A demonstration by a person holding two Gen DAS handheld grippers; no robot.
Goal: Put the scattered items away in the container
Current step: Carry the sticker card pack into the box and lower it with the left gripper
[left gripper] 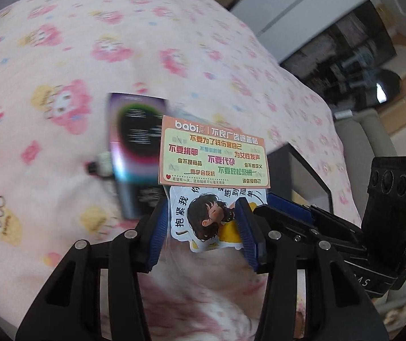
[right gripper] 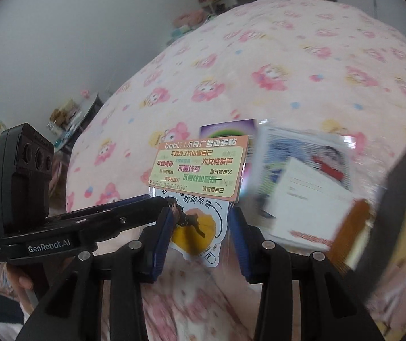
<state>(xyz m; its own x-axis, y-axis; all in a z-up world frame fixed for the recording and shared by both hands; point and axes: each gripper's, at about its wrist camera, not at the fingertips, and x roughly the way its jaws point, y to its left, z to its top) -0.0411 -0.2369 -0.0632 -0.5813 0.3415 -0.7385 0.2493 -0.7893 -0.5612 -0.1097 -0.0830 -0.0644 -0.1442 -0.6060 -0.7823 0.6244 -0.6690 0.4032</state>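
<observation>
Holding a sticker pack (left gripper: 212, 153) clear of the pink blanket (left gripper: 117, 42), the left tool (left gripper: 203, 207) has a pad pressed to each side edge of the pack's lower, white sheet. The pack also sits between the pads of the right tool (right gripper: 200, 213). Its near pad touches the pack, but I cannot tell whether the far pad bears on it. The pack's long axis points away from both tools. A dark open container (right gripper: 401, 176) lies off to the right (nearer the right tool), so the carry should probably go that way. A purple box (left gripper: 134, 153) lies on the bed behind the pack.
</observation>
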